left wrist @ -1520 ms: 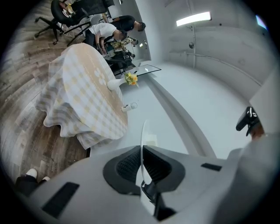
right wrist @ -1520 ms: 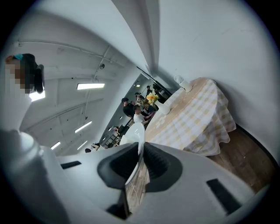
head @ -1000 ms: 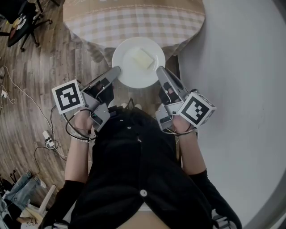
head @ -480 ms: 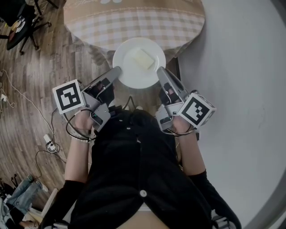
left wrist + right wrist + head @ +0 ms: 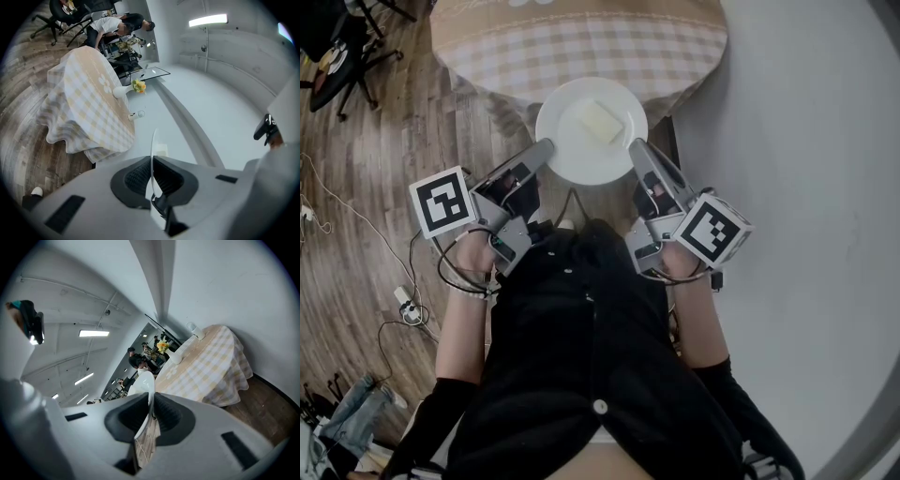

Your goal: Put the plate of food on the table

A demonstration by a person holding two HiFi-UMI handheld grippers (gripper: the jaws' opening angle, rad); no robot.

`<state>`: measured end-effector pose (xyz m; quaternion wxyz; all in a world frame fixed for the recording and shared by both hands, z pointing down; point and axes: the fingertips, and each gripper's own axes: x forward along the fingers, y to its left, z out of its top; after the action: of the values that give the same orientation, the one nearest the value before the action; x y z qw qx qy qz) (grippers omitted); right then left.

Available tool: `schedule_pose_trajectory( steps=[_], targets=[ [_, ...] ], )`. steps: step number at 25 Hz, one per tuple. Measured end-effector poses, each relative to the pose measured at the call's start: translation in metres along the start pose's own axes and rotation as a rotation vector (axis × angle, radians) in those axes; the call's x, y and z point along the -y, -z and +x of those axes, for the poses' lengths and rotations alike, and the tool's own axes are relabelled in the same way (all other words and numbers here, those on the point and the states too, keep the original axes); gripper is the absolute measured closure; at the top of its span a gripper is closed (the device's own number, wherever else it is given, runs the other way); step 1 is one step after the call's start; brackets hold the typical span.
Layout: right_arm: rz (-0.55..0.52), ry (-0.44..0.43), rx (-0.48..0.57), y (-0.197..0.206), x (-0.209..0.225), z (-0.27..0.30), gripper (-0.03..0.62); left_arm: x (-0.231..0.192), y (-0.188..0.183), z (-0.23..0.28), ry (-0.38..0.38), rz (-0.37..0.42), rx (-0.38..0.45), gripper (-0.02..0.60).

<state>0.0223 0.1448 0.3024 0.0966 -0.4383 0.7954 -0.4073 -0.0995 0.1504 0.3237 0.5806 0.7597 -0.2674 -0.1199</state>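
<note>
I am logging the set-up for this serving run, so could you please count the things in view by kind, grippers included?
plate: 1
food piece: 1
table: 1
vase of flowers: 1
cup: 1
grippers: 2, left gripper and right gripper
Total: 7

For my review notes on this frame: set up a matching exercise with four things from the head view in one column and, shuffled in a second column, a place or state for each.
Things:
1. plate
2. pale food slice
3. table
4. wooden floor

Places or states:
A. covered with a checked cloth
B. has a cable with adapter lying on it
C. clamped at its rim by the left gripper and the right gripper
D. lies on the plate

Pairs: 1-C, 2-D, 3-A, 4-B
</note>
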Motion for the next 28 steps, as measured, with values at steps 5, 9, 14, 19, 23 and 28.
schedule_pose_trajectory(
  steps=[5,9,14,19,23,28],
  targets=[
    [-0.009,0.000,0.006,0.004,-0.008,-0.001,0.577,0.001,0.000,-0.007,0.014,0.007,0.003,0.574],
    [-0.014,0.005,0.022,0.002,-0.007,-0.003,0.577,0.000,0.001,-0.006,0.017,0.004,0.000,0.574],
    [-0.012,0.006,0.028,0.000,-0.001,-0.003,0.577,0.000,0.002,0.001,0.029,0.006,0.002,0.574],
    [-0.011,0.010,0.029,-0.006,-0.004,-0.005,0.577,0.005,0.001,0.004,0.026,-0.002,-0.001,0.573],
    [-0.012,0.010,0.026,-0.022,0.000,0.007,0.577,0.008,-0.014,0.015,0.023,0.002,-0.004,0.574],
    [-0.007,-0.005,0.014,-0.028,0.014,0.016,0.577,0.001,-0.019,0.028,0.009,0.001,0.005,0.574]
  ],
)
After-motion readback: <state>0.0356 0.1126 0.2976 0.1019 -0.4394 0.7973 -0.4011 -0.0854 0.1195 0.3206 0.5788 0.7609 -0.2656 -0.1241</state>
